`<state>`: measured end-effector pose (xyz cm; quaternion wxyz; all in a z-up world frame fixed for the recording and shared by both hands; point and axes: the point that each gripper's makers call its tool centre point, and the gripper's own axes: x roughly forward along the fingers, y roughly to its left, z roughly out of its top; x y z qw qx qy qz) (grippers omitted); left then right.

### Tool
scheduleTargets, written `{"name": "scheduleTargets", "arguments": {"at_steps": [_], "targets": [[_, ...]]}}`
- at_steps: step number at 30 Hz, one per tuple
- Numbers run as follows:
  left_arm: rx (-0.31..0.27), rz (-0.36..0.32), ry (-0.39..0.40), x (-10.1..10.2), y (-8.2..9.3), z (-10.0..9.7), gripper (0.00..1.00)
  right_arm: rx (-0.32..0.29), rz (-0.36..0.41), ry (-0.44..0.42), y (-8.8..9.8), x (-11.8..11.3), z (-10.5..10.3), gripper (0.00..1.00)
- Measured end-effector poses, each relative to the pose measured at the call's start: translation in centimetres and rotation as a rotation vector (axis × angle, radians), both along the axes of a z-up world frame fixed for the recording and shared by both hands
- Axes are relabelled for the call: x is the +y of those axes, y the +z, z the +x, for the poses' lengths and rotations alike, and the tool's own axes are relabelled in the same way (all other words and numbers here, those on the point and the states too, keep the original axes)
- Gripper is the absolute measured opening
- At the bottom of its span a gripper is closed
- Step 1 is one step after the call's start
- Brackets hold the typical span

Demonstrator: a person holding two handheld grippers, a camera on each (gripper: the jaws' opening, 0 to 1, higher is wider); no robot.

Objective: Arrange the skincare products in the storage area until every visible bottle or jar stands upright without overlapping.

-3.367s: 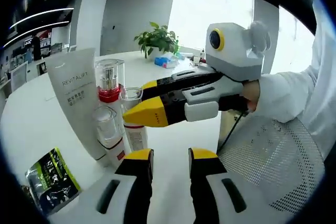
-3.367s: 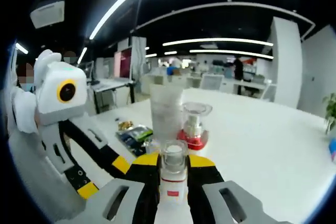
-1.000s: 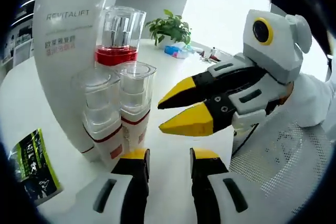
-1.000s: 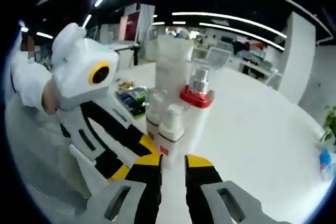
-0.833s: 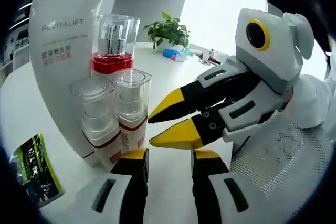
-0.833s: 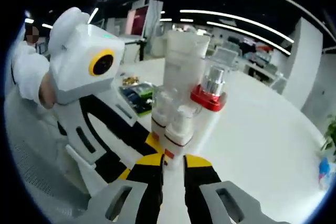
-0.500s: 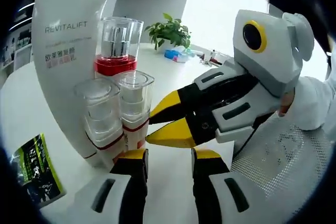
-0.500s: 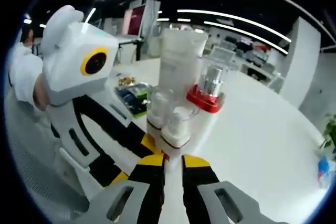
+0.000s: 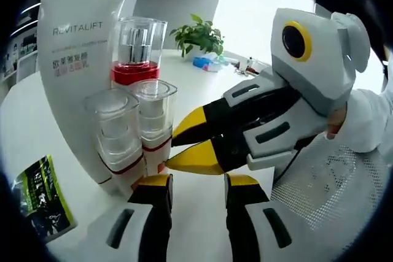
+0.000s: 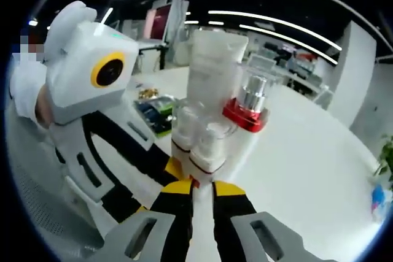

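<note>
White tabletop (image 9: 37, 121) is seen carrying four upright skincare items packed touching together: a tall white tube (image 9: 73, 72), a red-collared pump bottle (image 9: 136, 53) and two small clear-capped bottles (image 9: 138, 124). The right gripper (image 9: 175, 151) is held with its jaws slightly parted, tips just beside the nearer small bottle; the left gripper (image 9: 195, 183) is held spread with nothing between its jaws

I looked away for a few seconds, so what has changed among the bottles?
The right claw let go of the small bottle it was gripping, leaving it upright beside the other small bottle; its tips now sit by the base. The tube and red-collared bottle stayed put.
</note>
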<state>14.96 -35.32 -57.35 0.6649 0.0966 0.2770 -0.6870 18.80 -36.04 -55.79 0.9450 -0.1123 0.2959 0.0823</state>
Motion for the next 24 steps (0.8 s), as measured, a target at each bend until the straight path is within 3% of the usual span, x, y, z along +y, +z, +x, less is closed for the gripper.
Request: {"name": "scheduleTargets", "arguments": {"at_steps": [24], "targets": [[-0.005,0.009,-0.010,0.05,-0.08,-0.06,0.28,0.004,-0.015,0.000,-0.23,-0.07,0.25,0.02]]}}
